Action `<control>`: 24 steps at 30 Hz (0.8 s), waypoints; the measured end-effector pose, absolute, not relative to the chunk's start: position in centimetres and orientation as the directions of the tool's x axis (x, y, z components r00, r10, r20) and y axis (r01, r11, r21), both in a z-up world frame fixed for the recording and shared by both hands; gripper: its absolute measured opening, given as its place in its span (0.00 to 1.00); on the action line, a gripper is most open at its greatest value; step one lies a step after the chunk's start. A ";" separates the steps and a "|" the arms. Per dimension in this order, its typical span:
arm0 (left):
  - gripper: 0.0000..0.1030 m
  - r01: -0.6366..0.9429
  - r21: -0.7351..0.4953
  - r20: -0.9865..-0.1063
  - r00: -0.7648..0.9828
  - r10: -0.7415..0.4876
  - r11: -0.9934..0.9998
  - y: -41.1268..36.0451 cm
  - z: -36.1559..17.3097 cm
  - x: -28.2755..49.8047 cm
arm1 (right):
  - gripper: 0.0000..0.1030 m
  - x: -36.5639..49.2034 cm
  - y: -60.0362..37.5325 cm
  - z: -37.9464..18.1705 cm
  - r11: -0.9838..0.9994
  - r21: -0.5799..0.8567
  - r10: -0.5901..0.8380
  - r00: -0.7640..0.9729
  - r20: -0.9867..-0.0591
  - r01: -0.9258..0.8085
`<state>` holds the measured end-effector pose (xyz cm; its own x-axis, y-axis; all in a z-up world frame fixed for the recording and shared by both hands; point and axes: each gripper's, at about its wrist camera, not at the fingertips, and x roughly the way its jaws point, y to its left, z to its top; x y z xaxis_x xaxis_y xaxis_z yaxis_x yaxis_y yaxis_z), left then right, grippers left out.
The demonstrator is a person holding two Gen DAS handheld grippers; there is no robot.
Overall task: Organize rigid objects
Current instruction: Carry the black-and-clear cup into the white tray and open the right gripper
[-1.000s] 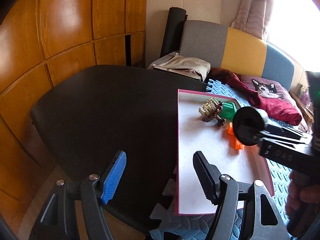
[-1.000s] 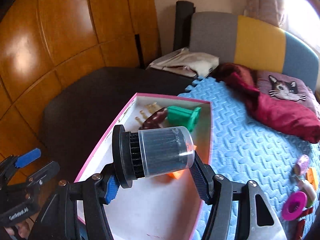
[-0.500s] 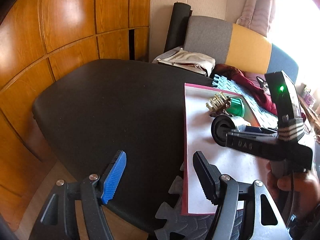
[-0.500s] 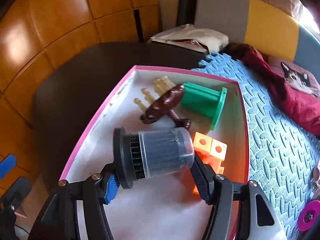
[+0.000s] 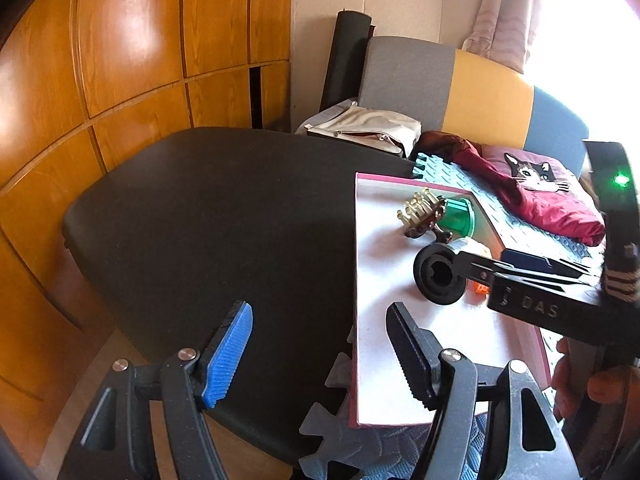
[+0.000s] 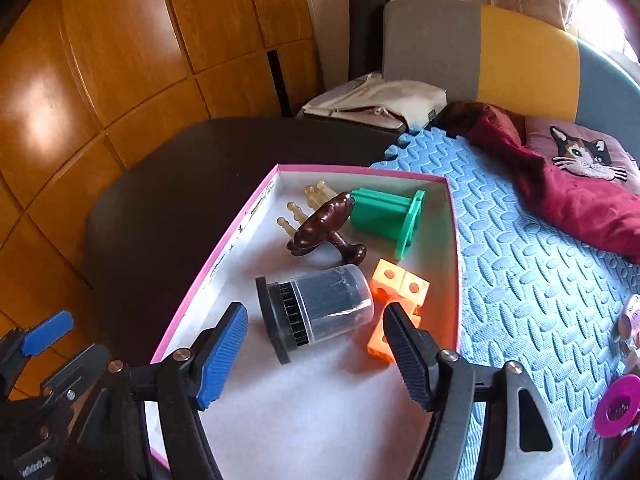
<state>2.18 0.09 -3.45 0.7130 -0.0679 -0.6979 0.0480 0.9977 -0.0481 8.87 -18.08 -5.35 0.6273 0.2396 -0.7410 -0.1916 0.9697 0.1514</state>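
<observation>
Your right gripper [image 6: 314,334] jaws have just been opening; the clear-capped black cylindrical brush [image 6: 316,314] lies free between them in the pink-rimmed white tray [image 6: 224,256]. Your left gripper [image 5: 320,344] jaws stand apart, empty, over the black tabletop [image 5: 208,208].

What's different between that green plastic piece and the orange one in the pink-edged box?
The green piece is a ribbed block ending in a flat flange, lying at the far end of the box; the orange piece is blocky, its cube-like tops showing round holes, and lies nearer. The green one touches the brown knobbed object; the orange one sits beside the clear-capped black cylinder. Both are solid-coloured plastic resting on the white floor.
</observation>
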 end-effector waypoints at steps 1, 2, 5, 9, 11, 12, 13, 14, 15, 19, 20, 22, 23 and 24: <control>0.68 0.049 -0.048 -0.698 0.713 -0.069 0.998 0.1 -3.4 2.1 | 0.69 8.5 -18.2 -5.1 0.970 0.148 0.238 0.633 -0.736 -0.192; 0.68 0.051 -0.048 -0.696 0.714 -0.070 0.998 0.0 -3.3 2.1 | 0.69 8.1 -18.3 -4.9 0.972 0.141 0.232 0.641 -0.731 -0.190; 0.68 0.057 -0.045 -0.695 0.716 -0.072 0.997 -0.2 -3.2 2.0 | 0.69 6.9 -18.9 -4.2 0.973 0.135 0.225 0.660 -0.717 -0.185; 0.68 0.067 -0.043 -0.690 0.719 -0.078 0.997 -0.5 -3.0 1.8 | 0.69 5.4 -20.3 -3.5 0.978 0.128 0.205 0.679 -0.705 -0.163; 0.68 0.073 -0.042 -0.690 0.720 -0.082 0.996 -0.5 -2.9 1.6 | 0.69 4.6 -21.2 -3.3 0.980 0.132 0.197 0.686 -0.700 -0.147; 0.69 0.075 -0.043 -0.690 0.719 -0.084 0.996 -0.6 -2.8 1.6 | 0.69 4.3 -21.7 -3.2 0.982 0.132 0.191 0.690 -0.698 -0.138; 0.71 0.076 -0.043 -0.689 0.719 -0.085 0.996 -0.7 -2.8 1.6 | 0.69 3.9 -22.1 -3.1 0.983 0.130 0.185 0.694 -0.696 -0.131; 0.72 0.077 -0.043 -0.689 0.720 -0.085 0.996 -0.7 -2.8 1.5 | 0.69 3.6 -22.5 -3.0 0.984 0.127 0.176 0.698 -0.694 -0.122; 0.72 0.079 -0.042 -0.688 0.720 -0.087 0.996 -0.8 -2.7 1.5 | 0.69 3.2 -23.0 -2.9 0.986 0.125 0.167 0.702 -0.692 -0.111; 0.72 0.090 -0.038 -0.688 0.720 -0.091 0.995 -1.2 -2.7 1.4 | 0.69 2.2 -24.9 -2.7 0.990 0.124 0.137 0.713 -0.688 -0.071; 0.72 0.094 -0.037 -0.688 0.719 -0.093 0.995 -1.3 -2.7 1.4 | 0.69 1.9 -25.6 -2.6 0.990 0.124 0.129 0.715 -0.687 -0.060; 0.72 0.098 -0.034 -0.688 0.720 -0.095 0.995 -1.5 -2.6 1.4 | 0.69 1.4 -26.8 -2.4 0.992 0.121 0.108 0.720 -0.685 -0.034; 0.72 0.102 -0.034 -0.688 0.719 -0.098 0.994 -1.7 -2.6 1.5 | 0.69 1.1 -27.4 -2.3 0.992 0.120 0.099 0.723 -0.684 -0.023; 0.72 0.105 -0.036 -0.689 0.718 -0.101 0.994 -1.8 -2.6 1.5 | 0.69 0.8 -28.3 -2.2 0.993 0.120 0.085 0.728 -0.680 -0.004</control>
<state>1.51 -1.80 -2.56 0.7179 -0.1007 -0.6889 0.1053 0.9938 -0.0356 0.76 -28.27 -2.15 0.7280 0.0854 -0.6802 -0.0042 0.9927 0.1202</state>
